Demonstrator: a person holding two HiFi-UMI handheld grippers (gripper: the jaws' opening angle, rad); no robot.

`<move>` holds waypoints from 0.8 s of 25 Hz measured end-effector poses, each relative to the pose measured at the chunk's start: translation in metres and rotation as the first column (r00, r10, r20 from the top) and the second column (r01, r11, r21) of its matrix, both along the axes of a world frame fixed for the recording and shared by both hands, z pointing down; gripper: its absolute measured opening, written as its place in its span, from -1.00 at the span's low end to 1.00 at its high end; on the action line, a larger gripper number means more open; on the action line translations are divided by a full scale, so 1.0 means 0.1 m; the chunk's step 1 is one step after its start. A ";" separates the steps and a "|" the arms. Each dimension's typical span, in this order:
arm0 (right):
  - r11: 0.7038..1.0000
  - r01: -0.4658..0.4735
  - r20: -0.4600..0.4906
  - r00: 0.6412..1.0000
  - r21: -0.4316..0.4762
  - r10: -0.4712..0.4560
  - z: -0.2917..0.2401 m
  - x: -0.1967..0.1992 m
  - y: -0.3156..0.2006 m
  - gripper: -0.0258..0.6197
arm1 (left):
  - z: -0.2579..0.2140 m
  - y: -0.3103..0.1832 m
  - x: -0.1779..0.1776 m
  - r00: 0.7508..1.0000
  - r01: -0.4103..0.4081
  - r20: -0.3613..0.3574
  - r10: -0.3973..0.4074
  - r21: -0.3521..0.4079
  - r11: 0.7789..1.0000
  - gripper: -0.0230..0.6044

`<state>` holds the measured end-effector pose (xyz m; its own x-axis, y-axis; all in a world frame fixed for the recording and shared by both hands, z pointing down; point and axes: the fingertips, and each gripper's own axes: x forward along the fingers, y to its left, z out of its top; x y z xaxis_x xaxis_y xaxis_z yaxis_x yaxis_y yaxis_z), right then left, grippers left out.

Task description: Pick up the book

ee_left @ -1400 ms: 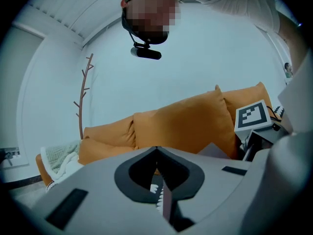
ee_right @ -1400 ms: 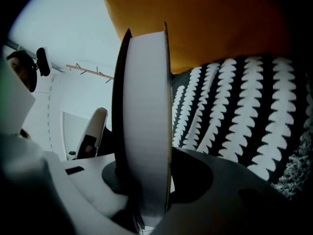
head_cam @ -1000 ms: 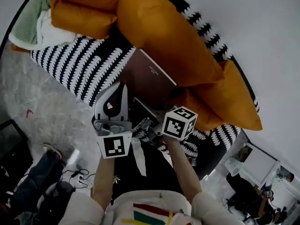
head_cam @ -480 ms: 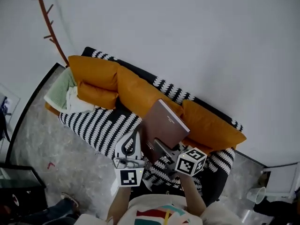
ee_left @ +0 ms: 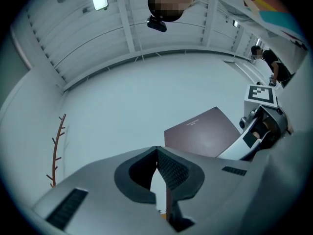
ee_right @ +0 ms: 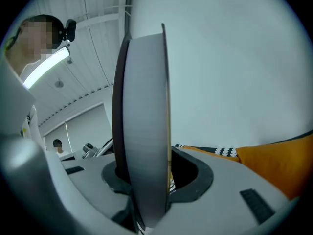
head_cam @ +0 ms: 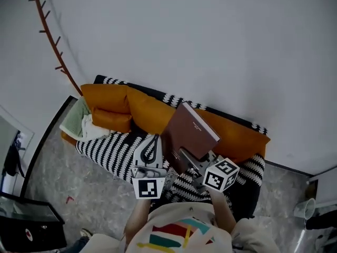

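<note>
White wall (head_cam: 184,36) fills the background, with a thin brown branching rack (head_cam: 52,44) running up it at the left and grey mottled floor (head_cam: 47,178) below.

Out in front of the person, the right gripper (head_cam: 189,159) has its jaws clamped on the lower edge of the book (head_cam: 192,130). In the right gripper view the grey block of pages stands upright between the two pads, and both pads press against the covers. The book is a dark brown hardback with a small line of pale print on its front. It is held clear of the sofa (head_cam: 105,149), tilted so that its cover faces up and leftward, and it sits in front of the orange back cushions (head_cam: 145,109).

Just beside it, the left gripper (head_cam: 154,141) points the same way. Its pads meet at their tips and nothing is between them. In its own view the book appears off to the right.

Beneath both grippers, the sofa seat has a black-and-white striped cover. A pale green and white bundle (head_cam: 79,121) lies at the sofa's left end.
</note>
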<state>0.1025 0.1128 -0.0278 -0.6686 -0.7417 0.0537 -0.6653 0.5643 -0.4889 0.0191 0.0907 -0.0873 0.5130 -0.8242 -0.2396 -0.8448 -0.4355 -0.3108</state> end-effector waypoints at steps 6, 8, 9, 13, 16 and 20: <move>0.997 -0.001 0.000 1.000 0.072 0.001 -0.18 0.13 0.24 -0.44 | -0.14 0.23 0.04 1.000 0.017 -0.009 -0.017 0.026 1.000 -0.93; 0.997 0.002 -0.003 1.000 0.081 -0.002 -0.18 0.11 0.29 -0.44 | -0.07 0.30 -0.04 0.999 0.039 0.002 -0.039 -0.010 0.999 -0.93; 0.996 0.007 -0.013 1.000 0.084 -0.005 -0.17 0.08 0.30 -0.44 | -0.10 0.33 -0.07 0.999 0.045 0.006 -0.045 0.010 0.999 -0.93; 0.995 0.033 -0.079 0.997 0.096 -0.025 -0.19 -0.01 0.32 -0.44 | -0.20 0.39 -0.15 0.998 0.067 -0.016 -0.066 0.056 0.996 -0.93; 0.993 0.050 -0.103 0.994 0.109 -0.038 -0.19 -0.07 0.36 -0.44 | -0.18 0.41 -0.19 0.996 0.085 -0.013 -0.085 0.046 0.995 -0.93; 0.991 0.067 -0.111 0.992 0.119 -0.054 -0.21 -0.09 0.33 -0.44 | -0.29 0.39 -0.17 0.996 0.085 0.006 -0.086 0.106 0.991 -0.93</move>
<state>0.0937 0.1462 -0.0485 -0.7075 -0.7057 0.0388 -0.6731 0.6560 -0.3415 0.0018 0.1296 -0.1159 0.4447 -0.8356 -0.3226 -0.8739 -0.3258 -0.3607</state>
